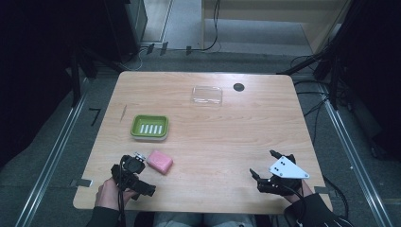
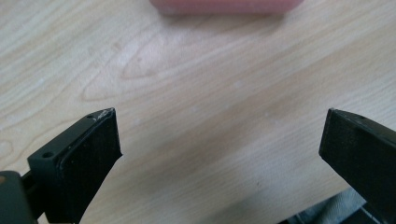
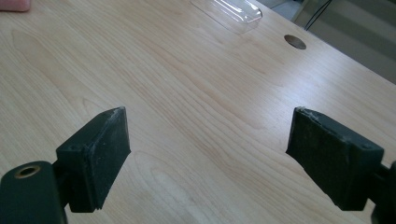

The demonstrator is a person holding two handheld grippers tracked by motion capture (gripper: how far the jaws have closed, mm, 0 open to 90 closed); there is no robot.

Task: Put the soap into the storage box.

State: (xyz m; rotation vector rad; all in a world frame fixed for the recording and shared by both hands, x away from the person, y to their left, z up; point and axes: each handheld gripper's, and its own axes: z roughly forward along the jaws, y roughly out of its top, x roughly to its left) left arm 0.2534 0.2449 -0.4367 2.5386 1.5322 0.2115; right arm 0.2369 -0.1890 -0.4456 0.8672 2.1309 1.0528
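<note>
A pink bar of soap (image 1: pixel 160 161) lies on the wooden table (image 1: pixel 213 137) near the front left. My left gripper (image 1: pixel 144 174) is just left of it and open, with bare wood between the jaws. In the left gripper view the soap (image 2: pixel 224 5) lies beyond the open left gripper (image 2: pixel 219 116). A green soap dish (image 1: pixel 149 126) with a white slotted insert stands behind the soap. My right gripper (image 1: pixel 263 162) is open near the front right; in its own view the right gripper (image 3: pixel 210 112) holds nothing.
A clear plastic lid (image 1: pixel 207 95) lies at the back centre, beside a round black hole (image 1: pixel 239 87) in the tabletop. Both lid (image 3: pixel 229 11) and hole (image 3: pixel 295 41) appear in the right gripper view. The table's front edge (image 2: pixel 317 205) is close behind my left gripper.
</note>
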